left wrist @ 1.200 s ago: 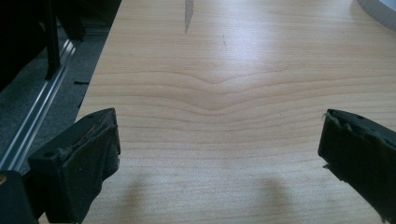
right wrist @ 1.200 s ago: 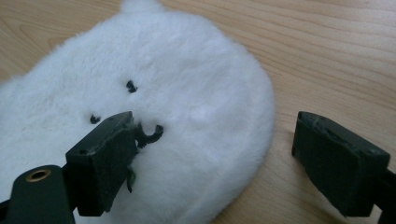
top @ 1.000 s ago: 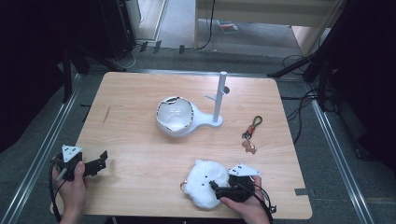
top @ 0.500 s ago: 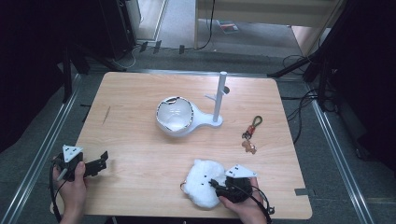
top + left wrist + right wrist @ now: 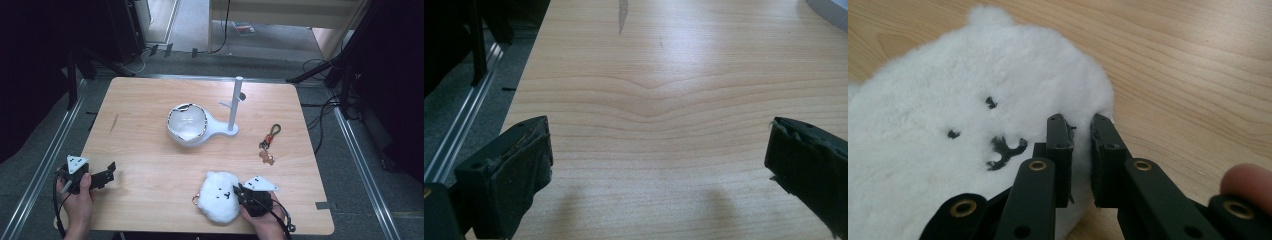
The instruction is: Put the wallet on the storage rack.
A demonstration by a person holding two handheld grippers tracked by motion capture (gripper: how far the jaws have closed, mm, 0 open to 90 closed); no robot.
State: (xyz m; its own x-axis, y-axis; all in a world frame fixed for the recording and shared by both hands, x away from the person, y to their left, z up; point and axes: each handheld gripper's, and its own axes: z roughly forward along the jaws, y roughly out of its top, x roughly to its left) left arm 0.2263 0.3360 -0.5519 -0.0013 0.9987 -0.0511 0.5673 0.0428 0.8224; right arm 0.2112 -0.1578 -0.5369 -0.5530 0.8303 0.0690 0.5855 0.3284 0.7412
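Note:
A white fluffy plush with a small black face (image 5: 218,196) (image 5: 973,100) lies flat near the table's front edge. My right gripper (image 5: 239,192) (image 5: 1080,122) comes at it from the right. Its jaws have just been closing and now pinch the plush's right edge, with fur squeezed in the narrow gap between the pads. My left gripper (image 5: 109,172) (image 5: 659,150) rests low at the front left corner. It is wide open, with only bare wood between its jaws.
A white bowl-shaped dish (image 5: 187,122) joined to an upright white post (image 5: 235,102) stands mid-table. A keychain with a red loop and a small brown charm (image 5: 267,145) lies to the right. A metal rail (image 5: 454,145) runs along the table's left side.
The right gripper's jaws have drawn together on the plush's right edge. Both hands stay where they were, and the plush has not shifted.

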